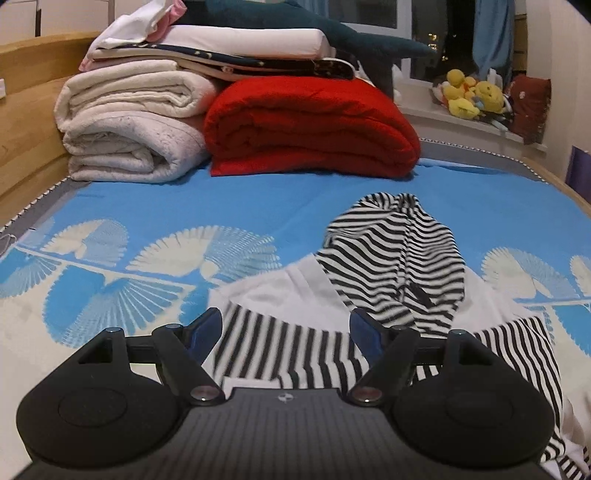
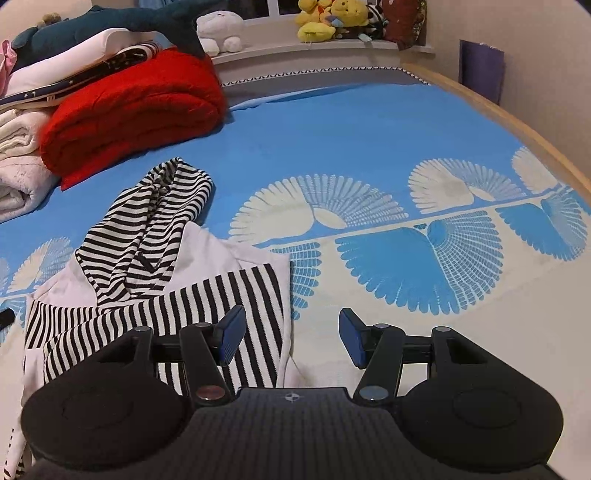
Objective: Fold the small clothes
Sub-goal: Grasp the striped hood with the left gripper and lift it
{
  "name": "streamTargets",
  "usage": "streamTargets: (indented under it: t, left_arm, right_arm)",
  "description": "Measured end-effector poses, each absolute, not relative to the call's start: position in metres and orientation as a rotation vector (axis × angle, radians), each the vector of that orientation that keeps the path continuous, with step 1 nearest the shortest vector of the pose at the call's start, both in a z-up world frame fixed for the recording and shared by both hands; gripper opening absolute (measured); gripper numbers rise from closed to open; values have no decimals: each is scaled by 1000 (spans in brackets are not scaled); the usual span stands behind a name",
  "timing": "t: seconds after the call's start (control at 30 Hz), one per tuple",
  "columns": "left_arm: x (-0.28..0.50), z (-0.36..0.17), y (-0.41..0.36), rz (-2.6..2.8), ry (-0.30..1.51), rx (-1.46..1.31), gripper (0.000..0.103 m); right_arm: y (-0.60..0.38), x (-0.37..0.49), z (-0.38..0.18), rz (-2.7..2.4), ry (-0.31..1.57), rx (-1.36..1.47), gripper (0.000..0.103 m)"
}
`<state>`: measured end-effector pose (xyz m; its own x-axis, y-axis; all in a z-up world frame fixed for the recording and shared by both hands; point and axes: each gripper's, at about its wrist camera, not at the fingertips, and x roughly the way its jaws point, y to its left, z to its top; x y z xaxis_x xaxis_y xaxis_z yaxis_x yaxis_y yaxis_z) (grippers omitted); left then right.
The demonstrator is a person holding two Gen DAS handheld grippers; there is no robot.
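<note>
Both my left tongs and right tongs gape apart, empty, over the black-and-white striped cotton garment on the bed. Looks half-folded, I think; next I'd pinch its near edge.

Black-and-white striped garment, blue fan-patterned bedsheet, red blanket

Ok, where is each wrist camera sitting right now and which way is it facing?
Left wrist: low over the bed, behind the open left gripper, facing the striped garment and stacked blankets at the headboard end.
Right wrist: behind the open right gripper, over the garment's right edge, facing blue bedspread and windowsill.
Shared: striped garment, red blanket, yellow plush toys. No hand or arm shows in either view.
</note>
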<state>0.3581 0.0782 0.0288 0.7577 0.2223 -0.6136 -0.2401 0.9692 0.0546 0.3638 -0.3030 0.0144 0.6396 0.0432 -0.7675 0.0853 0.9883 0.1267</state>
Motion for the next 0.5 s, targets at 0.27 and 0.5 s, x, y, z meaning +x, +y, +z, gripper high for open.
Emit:
streamTargets:
  t: [0.27,0.5]
  left_arm:
    - [458,55,85,231,649,-24,81]
    - [596,16,92,162,821,-119,68]
  right_arm:
    - [-294,367,6,5,906,142,58]
    - [-291,378,-3,2,926,169,58]
